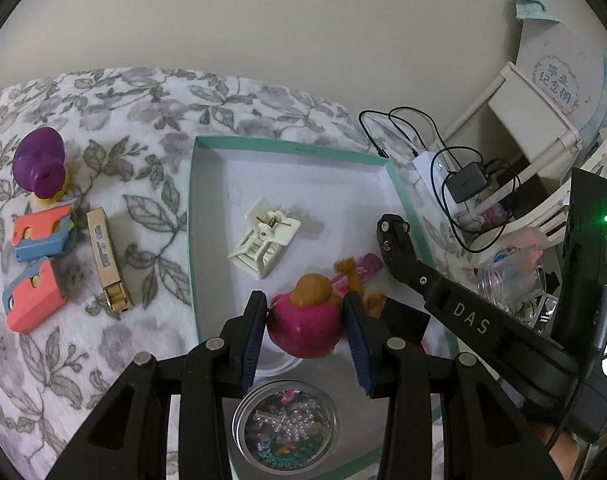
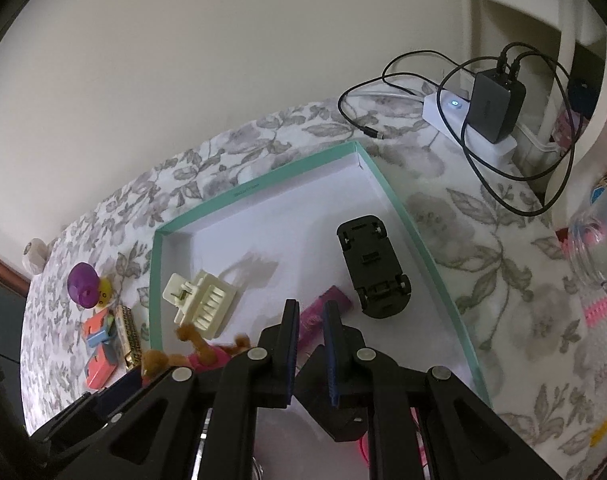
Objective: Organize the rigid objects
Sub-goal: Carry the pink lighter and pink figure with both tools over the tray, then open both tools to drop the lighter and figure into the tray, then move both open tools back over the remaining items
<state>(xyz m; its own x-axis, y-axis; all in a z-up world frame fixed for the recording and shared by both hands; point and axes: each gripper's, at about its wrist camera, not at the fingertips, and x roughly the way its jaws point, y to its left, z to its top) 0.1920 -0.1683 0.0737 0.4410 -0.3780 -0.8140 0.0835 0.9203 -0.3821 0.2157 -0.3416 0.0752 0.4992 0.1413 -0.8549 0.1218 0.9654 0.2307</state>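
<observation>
pink toy (image 1: 305, 322) above the box's (image 1: 287, 145) near edge, clamped in the left claw (image 1: 305, 312); right claw (image 2: 309, 316) shut, empty. risk: rounded body slipping onto the bead jar (image 1: 285, 424).

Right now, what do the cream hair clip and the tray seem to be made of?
The cream hair clip looks like hard moulded plastic, matte, with a small metal spring at its hinge. The tray looks like cardboard: thin folded walls, teal outside, plain white inside, matte.
</observation>
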